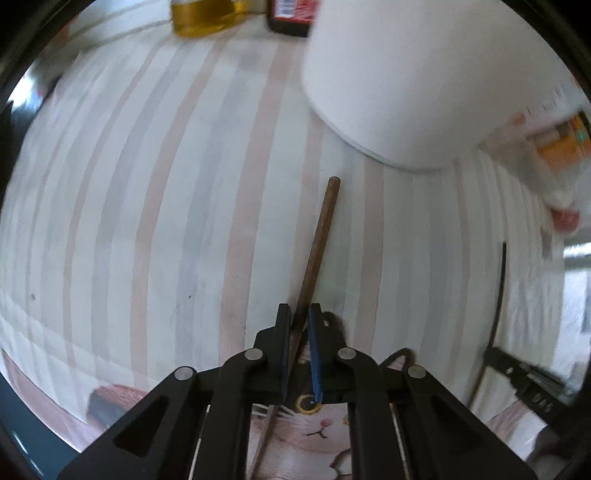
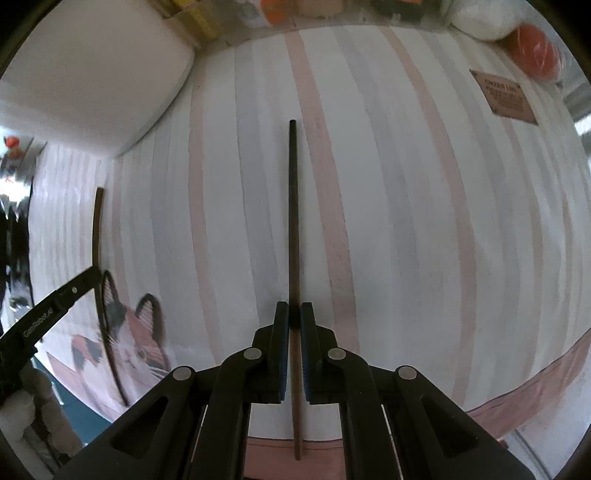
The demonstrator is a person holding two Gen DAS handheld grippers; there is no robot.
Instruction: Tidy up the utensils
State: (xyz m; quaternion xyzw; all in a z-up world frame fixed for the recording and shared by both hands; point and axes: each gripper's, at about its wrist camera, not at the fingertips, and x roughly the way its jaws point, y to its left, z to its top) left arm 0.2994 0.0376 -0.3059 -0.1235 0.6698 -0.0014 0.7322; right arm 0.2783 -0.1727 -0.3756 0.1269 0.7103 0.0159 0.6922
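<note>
Jaws first: the left gripper (image 1: pixel 300 314) is clenched on a brown chopstick (image 1: pixel 320 240), whose shaft runs out between the blue pads and ends just short of a white container (image 1: pixel 406 92). The right gripper (image 2: pixel 294 314) is likewise clamped on its own darker chopstick (image 2: pixel 293 221), which lies straight along a pink stripe of the striped tablecloth (image 2: pixel 406 221). Both sticks look to be resting on or just above the cloth; I cannot tell which.

Each grip sits partway along the stick, so the long free end will swing if the wrist tilts. To do this well, I'd say lift level and slowly, keep both sticks parallel, and bring their tips together before setting them down or into the white container, if that is where they go. The left stick sits a little askew between the pads, so squeezing steadily matters there.

Counting outward: two grippers, two chopsticks, one in each. One white container, seen from both wrist views. One cat picture (image 2: pixel 129 343) printed on the mat by the near edge. One brown label (image 2: pixel 504 98) lies on the cloth at far right. At the blurred far edge stand a golden jar (image 1: pixel 207 18) and a dark red-labelled jar (image 1: pixel 291 16).
</note>
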